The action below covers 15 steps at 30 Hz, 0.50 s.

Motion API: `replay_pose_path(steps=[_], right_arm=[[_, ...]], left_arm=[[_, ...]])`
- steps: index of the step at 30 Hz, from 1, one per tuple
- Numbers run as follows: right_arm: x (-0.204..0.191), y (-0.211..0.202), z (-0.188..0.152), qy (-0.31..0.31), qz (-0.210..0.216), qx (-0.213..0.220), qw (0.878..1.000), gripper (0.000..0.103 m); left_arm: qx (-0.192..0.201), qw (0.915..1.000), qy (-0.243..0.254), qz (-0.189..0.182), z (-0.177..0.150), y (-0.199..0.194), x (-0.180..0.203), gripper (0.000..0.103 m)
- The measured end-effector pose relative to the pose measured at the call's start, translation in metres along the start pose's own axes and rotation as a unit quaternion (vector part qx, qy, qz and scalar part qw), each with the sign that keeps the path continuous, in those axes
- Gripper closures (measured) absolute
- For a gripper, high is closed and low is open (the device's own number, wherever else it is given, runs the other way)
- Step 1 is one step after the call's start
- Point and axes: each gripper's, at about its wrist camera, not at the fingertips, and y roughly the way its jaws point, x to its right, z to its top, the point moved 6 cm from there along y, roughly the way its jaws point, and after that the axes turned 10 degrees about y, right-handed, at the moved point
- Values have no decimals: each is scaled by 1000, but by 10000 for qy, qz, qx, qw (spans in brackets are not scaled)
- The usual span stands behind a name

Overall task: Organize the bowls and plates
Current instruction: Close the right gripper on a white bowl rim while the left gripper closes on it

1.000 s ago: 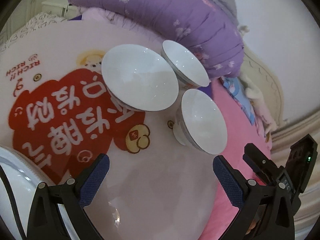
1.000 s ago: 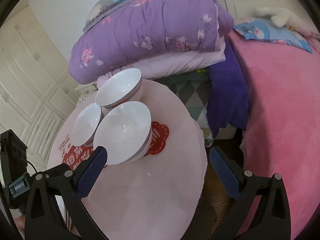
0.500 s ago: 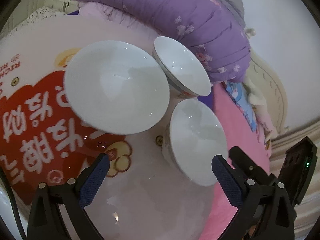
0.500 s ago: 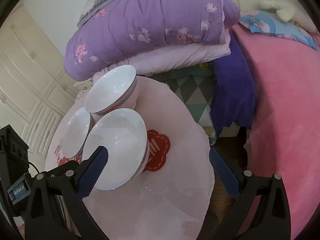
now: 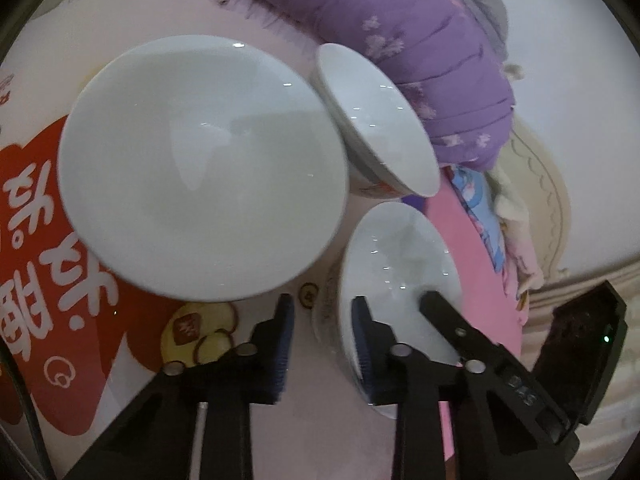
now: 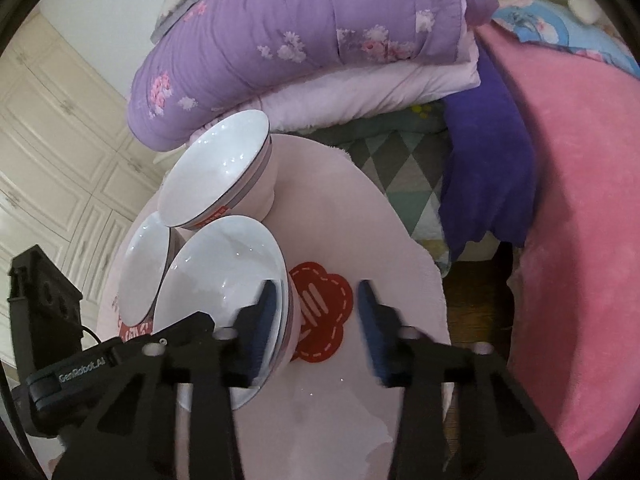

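Three white bowls stand close together on a round pink table (image 5: pixel 340 432) with red print. The nearest bowl (image 5: pixel 400 264) (image 6: pixel 224 276) has both grippers at its rim. My left gripper (image 5: pixel 323 340) has one finger inside this bowl and one outside, the wall between them. Its jaws are closing, and the outer pad is still clear of the wall. My right gripper (image 6: pixel 318 320) straddles the opposite rim the same way, jaws closing, outer pad well away. The widest bowl (image 5: pixel 200 168) (image 6: pixel 146 264) and the rear bowl (image 5: pixel 376 120) (image 6: pixel 216 176) stand untouched.
A folded purple quilt (image 6: pixel 300 40) lies right behind the table. A bed with a pink blanket (image 6: pixel 580 240) is to the right, past a narrow strip of wooden floor (image 6: pixel 472 300). Cream wardrobe doors (image 6: pixel 60 140) stand at the left. The table edge (image 6: pixel 436 280) runs close beside the right gripper.
Both grippers have come forward and down onto the nearest bowl. Their jaws have narrowed from fully wide to straddling its rim. The bowls have not moved.
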Motion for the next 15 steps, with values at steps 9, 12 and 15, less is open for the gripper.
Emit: replay_pose_path(steps=[9,12,15], right_arm=[[-18,-1,-12,-94,-246,90,9996,95],[-24,-7,-16,-172,-279,118,9994,95],[-30,-15,-23,-197,-290,158,9993,95]], left_arm=[[-1,10000,-72,21,-6,-7,-4,90],[24,10000,-31,16,-11,-19,-5,91],[70,10000,33,7,-16,-32,-4,91]])
